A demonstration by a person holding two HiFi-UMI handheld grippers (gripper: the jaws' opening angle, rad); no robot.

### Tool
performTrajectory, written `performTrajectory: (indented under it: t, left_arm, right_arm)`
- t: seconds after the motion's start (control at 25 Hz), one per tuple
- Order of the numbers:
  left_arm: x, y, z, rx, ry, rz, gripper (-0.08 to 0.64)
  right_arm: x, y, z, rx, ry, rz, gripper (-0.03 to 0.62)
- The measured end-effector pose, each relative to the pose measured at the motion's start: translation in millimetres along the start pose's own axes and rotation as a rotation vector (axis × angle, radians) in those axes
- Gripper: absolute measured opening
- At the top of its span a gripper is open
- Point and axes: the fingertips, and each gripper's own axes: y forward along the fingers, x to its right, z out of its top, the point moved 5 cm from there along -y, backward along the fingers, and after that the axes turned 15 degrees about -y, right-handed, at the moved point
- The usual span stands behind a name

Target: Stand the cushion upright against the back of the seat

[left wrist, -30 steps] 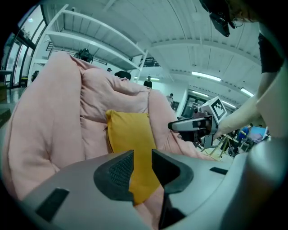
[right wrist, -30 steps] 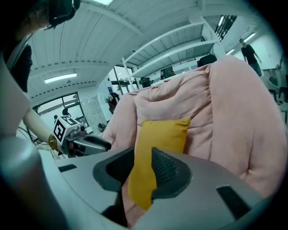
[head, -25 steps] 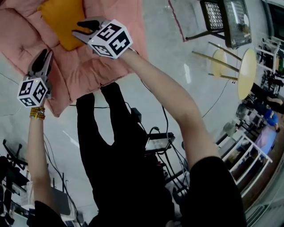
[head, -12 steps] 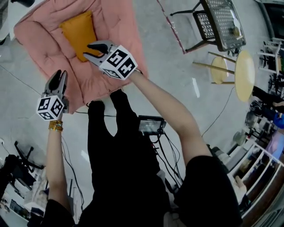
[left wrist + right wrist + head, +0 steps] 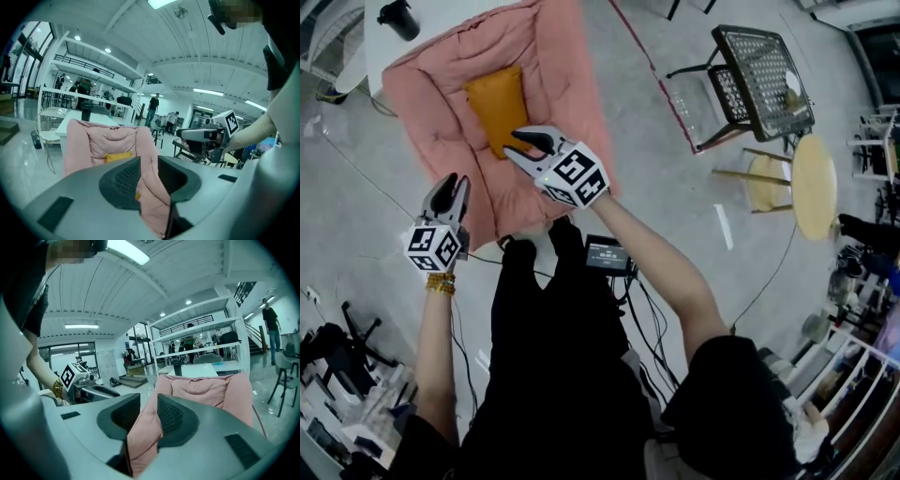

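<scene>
An orange cushion (image 5: 497,108) rests in the hollow of the pink padded seat (image 5: 562,56). In the left gripper view the cushion (image 5: 117,156) shows at the foot of the pink backrest and looks propped against it. My right gripper (image 5: 525,145) hangs open just short of the cushion's near end, with nothing between its fingers. My left gripper (image 5: 450,187) is open and empty by the seat's near left edge. Both sit well back from the seat (image 5: 201,390). From the right gripper (image 5: 149,401) the cushion is hidden. The left gripper (image 5: 149,164) holds nothing.
A black mesh metal chair (image 5: 759,70) stands to the right, with round yellow stools (image 5: 811,169) beyond it. A white table with a dark cup (image 5: 398,19) is behind the seat. A small monitor (image 5: 605,255) and cables lie on the floor by the person's legs.
Both grippers have lifted and drawn back from the seat. The right gripper, earlier over the cushion, is now off its near end. More of the seat has come into view.
</scene>
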Motion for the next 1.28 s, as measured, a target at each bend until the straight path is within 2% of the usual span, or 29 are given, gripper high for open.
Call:
performTrajectory:
  t: [0.2,0.48,1.0,1.28]
  left_arm:
    - [16,-9,24,0.045,0.002,-0.003,0.114]
    - [45,-22,60,0.104,0.045,-0.055,0.081]
    - [87,-34,112,0.197,0.185,-0.103,0.044]
    - [102,-40,136,0.274,0.261,-0.097,0.035]
  right_arm:
    - [-3,-12,30,0.034,-0.026,-0.019,0.117]
    - [-12,-24,70,0.077,-0.050,-0.048,0.110]
    - [-10,-43,120,0.148,-0.130,-0.075,0.100]
    - [-6,-54,146,0.211,-0.165,-0.118,0.089]
